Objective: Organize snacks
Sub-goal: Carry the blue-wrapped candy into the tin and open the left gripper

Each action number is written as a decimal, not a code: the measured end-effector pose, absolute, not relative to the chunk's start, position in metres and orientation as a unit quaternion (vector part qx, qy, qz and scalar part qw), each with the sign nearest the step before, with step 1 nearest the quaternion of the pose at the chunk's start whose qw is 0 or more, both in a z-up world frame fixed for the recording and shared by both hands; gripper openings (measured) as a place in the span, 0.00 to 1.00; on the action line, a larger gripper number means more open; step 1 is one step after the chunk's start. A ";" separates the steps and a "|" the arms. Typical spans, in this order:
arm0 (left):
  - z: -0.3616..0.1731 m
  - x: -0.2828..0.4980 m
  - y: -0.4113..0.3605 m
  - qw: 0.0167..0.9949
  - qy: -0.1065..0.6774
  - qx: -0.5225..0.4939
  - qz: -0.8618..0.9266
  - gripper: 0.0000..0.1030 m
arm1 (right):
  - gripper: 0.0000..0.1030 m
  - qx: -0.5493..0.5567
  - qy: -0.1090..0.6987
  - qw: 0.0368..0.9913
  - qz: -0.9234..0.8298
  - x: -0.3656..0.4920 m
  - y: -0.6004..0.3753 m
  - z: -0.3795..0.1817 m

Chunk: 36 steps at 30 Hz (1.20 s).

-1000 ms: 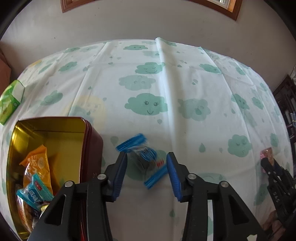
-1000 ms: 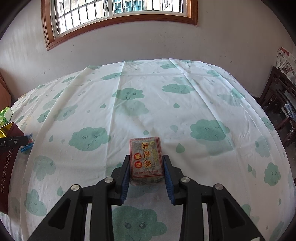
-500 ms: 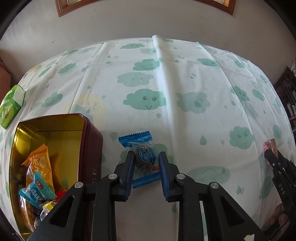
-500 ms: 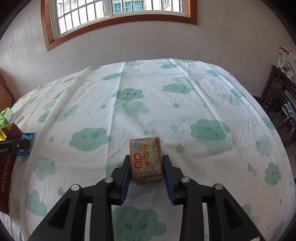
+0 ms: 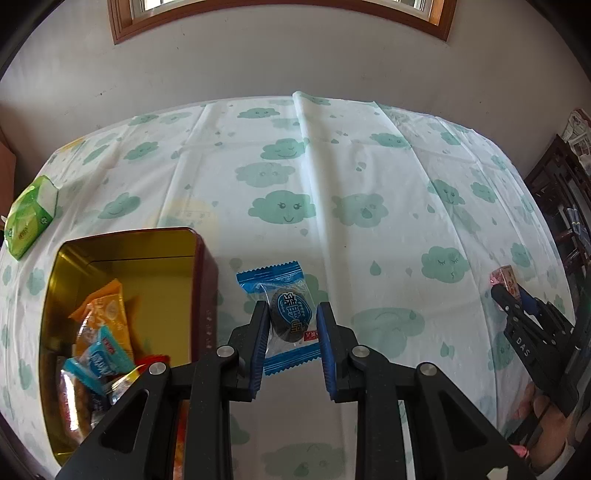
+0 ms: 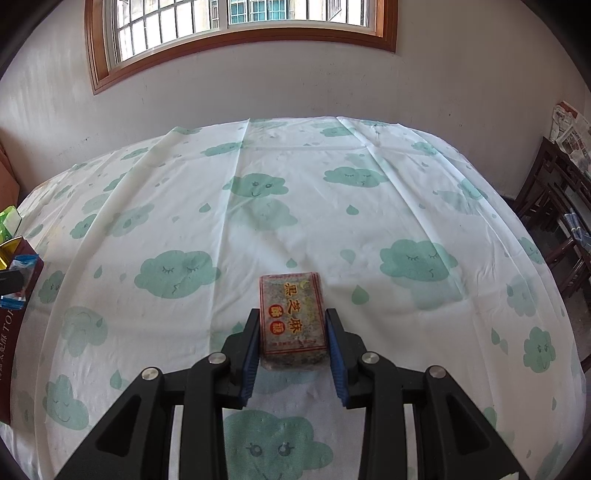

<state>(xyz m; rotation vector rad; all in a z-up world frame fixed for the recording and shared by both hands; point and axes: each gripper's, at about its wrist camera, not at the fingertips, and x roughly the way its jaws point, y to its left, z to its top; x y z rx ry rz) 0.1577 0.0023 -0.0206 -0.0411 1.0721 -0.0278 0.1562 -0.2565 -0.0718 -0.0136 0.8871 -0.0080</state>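
My left gripper (image 5: 290,317) is shut on a blue-wrapped snack with a dark round piece inside (image 5: 288,314), held just right of an open dark-red tin (image 5: 201,280) with a gold inside. The tin holds several wrapped snacks (image 5: 99,347). My right gripper (image 6: 291,325) is shut on a brown sesame candy bar (image 6: 293,319) with red and yellow print, over the cloud-print tablecloth (image 6: 332,221). In the left wrist view the right gripper (image 5: 513,295) shows at the far right with the bar (image 5: 504,277). In the right wrist view the tin (image 6: 11,314) and blue snack (image 6: 18,280) show at the left edge.
A green packet (image 5: 31,214) lies on the cloth left of the tin. A wall with a wood-framed window (image 6: 240,22) stands behind the table. Dark wooden furniture (image 6: 557,221) stands at the right, past the table's edge.
My left gripper closed on the blue-wrapped snack and lifted it slightly beside the tin. My right gripper keeps hold of the sesame bar and has barely moved.
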 end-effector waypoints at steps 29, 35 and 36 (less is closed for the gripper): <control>-0.028 0.142 0.137 0.858 0.503 -0.006 0.101 0.22 | 0.33 -0.009 0.430 0.903 -0.004 0.156 -0.255 -0.072; -0.032 0.142 0.140 0.861 0.500 -0.007 0.097 0.22 | 0.33 -0.010 0.430 0.903 -0.004 0.156 -0.255 -0.072; -0.032 0.142 0.140 0.860 0.500 -0.007 0.097 0.22 | 0.33 -0.010 0.430 0.903 -0.004 0.156 -0.256 -0.072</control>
